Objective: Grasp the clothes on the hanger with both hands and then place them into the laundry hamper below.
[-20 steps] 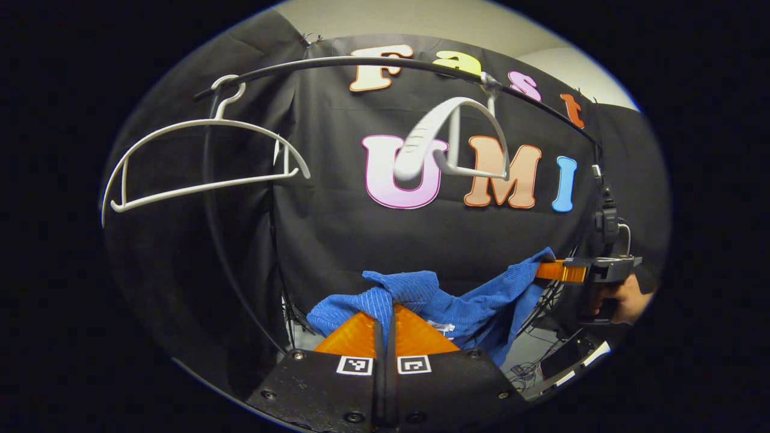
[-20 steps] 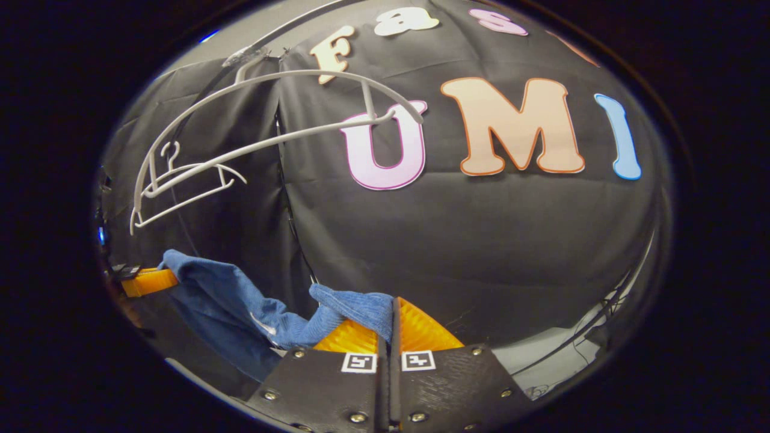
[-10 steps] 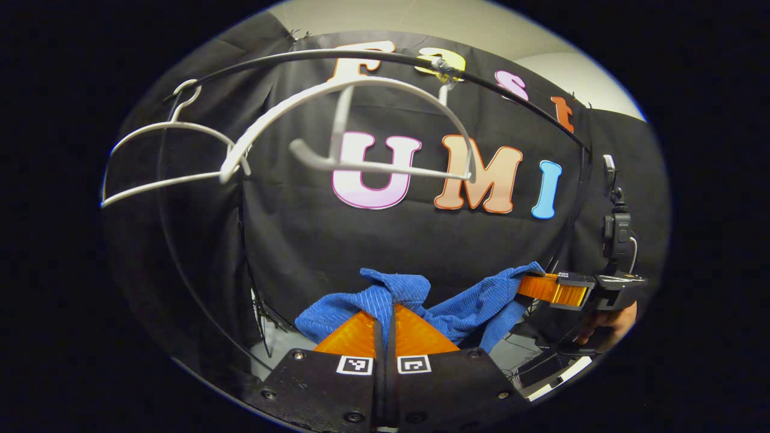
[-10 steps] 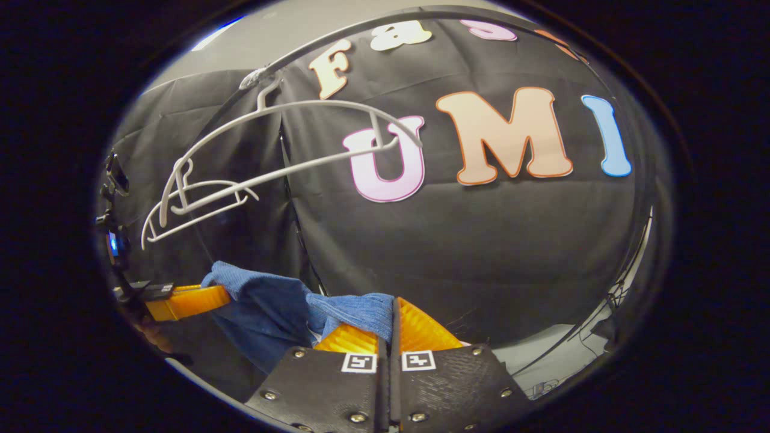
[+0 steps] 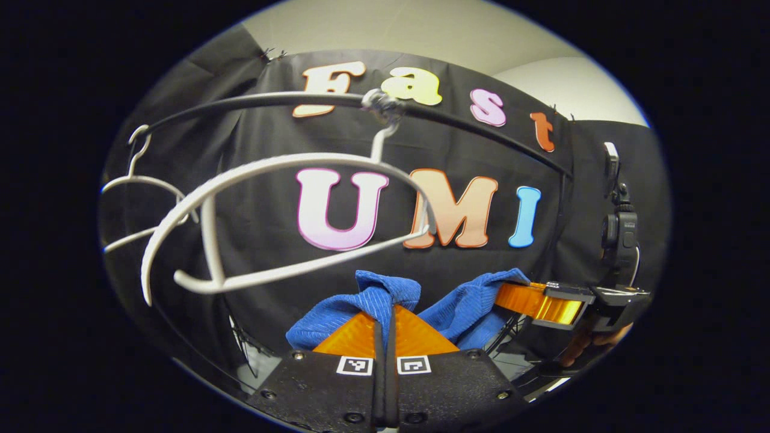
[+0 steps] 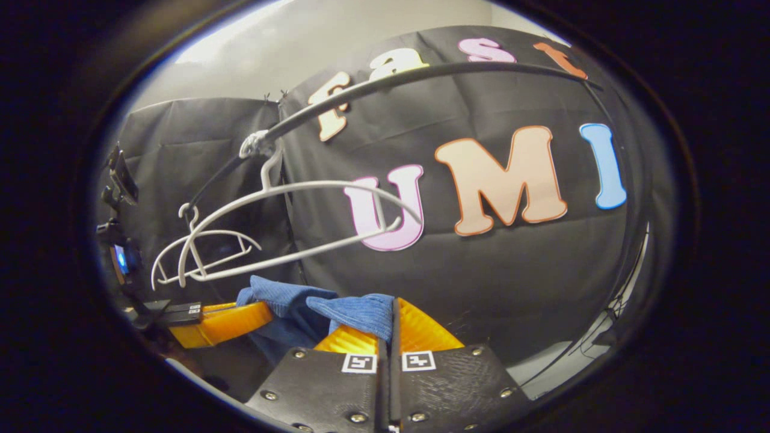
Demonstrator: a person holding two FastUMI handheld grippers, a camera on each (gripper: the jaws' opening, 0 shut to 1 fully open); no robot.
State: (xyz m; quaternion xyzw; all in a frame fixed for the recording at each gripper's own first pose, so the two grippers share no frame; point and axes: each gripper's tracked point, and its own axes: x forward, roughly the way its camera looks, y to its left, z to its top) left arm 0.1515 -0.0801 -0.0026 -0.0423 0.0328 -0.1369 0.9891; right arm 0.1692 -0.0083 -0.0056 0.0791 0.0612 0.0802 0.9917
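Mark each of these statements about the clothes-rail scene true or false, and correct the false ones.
1. The blue garment still hangs on a hanger. False: it is off the hangers, held between the two grippers.
2. The left gripper is shut on the garment. True.
3. The right gripper is open and holds nothing. False: its fingers are closed on blue cloth.
4. Two white hangers, the nearer hanger and the farther hanger, hang bare on the black rail. True.
5. The garment already lies in a hamper. False: it is held up in the air below the rail.
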